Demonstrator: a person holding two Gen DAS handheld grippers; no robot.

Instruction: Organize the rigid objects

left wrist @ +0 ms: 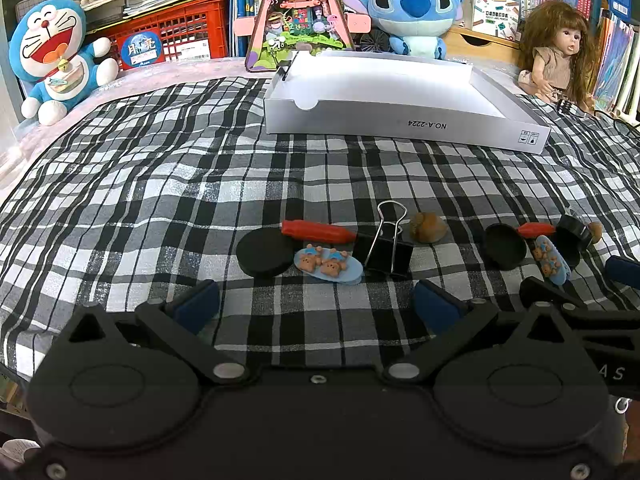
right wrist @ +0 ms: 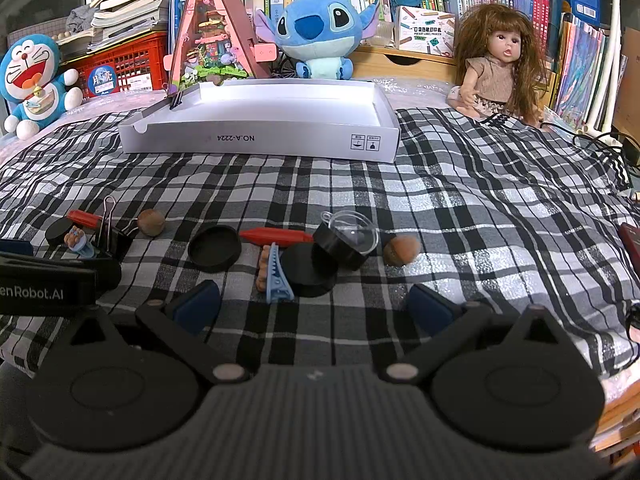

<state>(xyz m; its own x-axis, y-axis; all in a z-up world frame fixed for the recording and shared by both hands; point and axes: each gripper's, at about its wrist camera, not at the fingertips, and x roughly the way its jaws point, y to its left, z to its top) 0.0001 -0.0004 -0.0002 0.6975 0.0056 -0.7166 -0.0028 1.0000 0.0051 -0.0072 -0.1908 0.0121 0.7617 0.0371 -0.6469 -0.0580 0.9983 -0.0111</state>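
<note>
presently: two clusters of small items on the checked cloth, both grippers unloaded

left wrist view: the left gripper (left wrist: 316, 300) sits low centre of frame, fingers spread wide, nothing between them. just above it lie a black disc (left wrist: 266, 253), a red pen-like piece (left wrist: 318, 231) touching the disc's upper edge, a blue bear hair clip (left wrist: 328, 265), a black binder clip (left wrist: 386, 249) and a brown nut (left wrist: 428, 227). the white tray (left wrist: 404, 130) stands in the upper centre, well apart from them, on the plaid cloth (left wrist: 160, 184).

right wrist view: the right gripper (right wrist: 314, 306) is likewise low centre, fingers apart and holding nothing. above it: a shallow black lid (right wrist: 215, 248), a second red piece (right wrist: 276, 237), a second blue clip (right wrist: 276, 280) standing on edge against a black puck (right wrist: 310, 274), a black cup with clear cover (right wrist: 346, 240) tilted on its side, and a second nut (right wrist: 402, 251). whether the cup rests on the puck is not certain from this angle.

plush toys and a doll (right wrist: 500, 68) line the upper edge.
</note>
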